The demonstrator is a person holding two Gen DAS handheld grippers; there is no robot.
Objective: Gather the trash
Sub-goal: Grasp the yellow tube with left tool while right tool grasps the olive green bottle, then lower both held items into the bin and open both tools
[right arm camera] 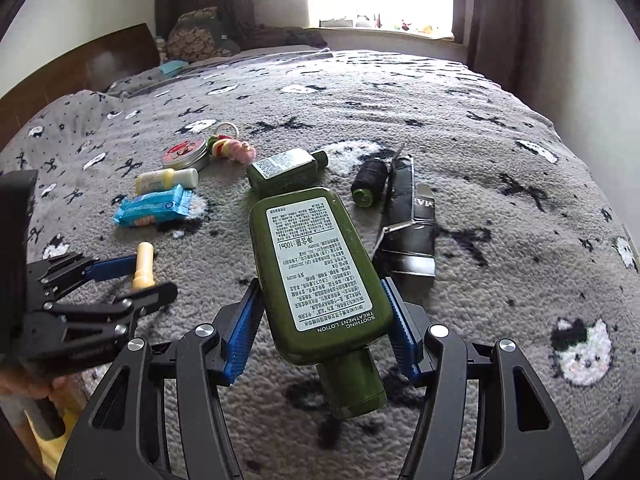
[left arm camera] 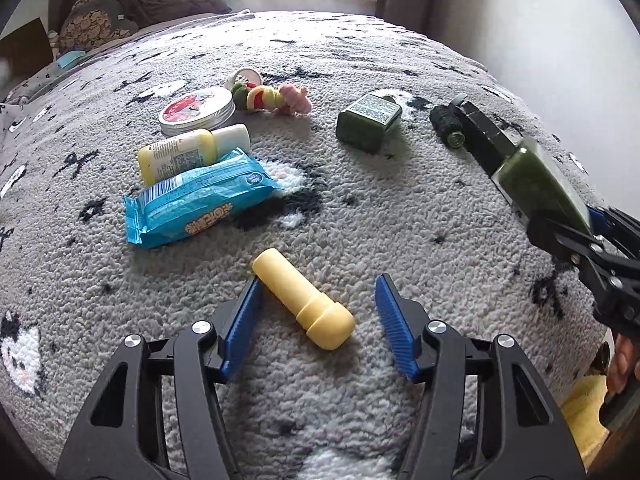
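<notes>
A pale yellow tube (left arm camera: 304,300) lies on the grey cat-pattern blanket (left arm camera: 400,220) between the fingers of my left gripper (left arm camera: 320,284). The left pad sits against the tube's side while the right pad stands well off it, so this gripper is open. From the right wrist view the same tube (right arm camera: 144,264) shows between the left gripper's fingers (right arm camera: 138,280). My right gripper (right arm camera: 320,284) is shut on a large dark green lotion bottle (right arm camera: 316,264), label up, cap toward the camera, held above the blanket. It also appears at the left wrist view's right edge as the green bottle (left arm camera: 536,176).
On the blanket lie a blue wipes pack (left arm camera: 200,196), a small yellow-and-white bottle (left arm camera: 188,148), a round tin (left arm camera: 198,112), a colourful toy (left arm camera: 272,98), a smaller green bottle (left arm camera: 368,120), a black thread spool (left arm camera: 446,124) and a black carton (right arm camera: 408,228). A hand (left arm camera: 620,360) grips the right tool.
</notes>
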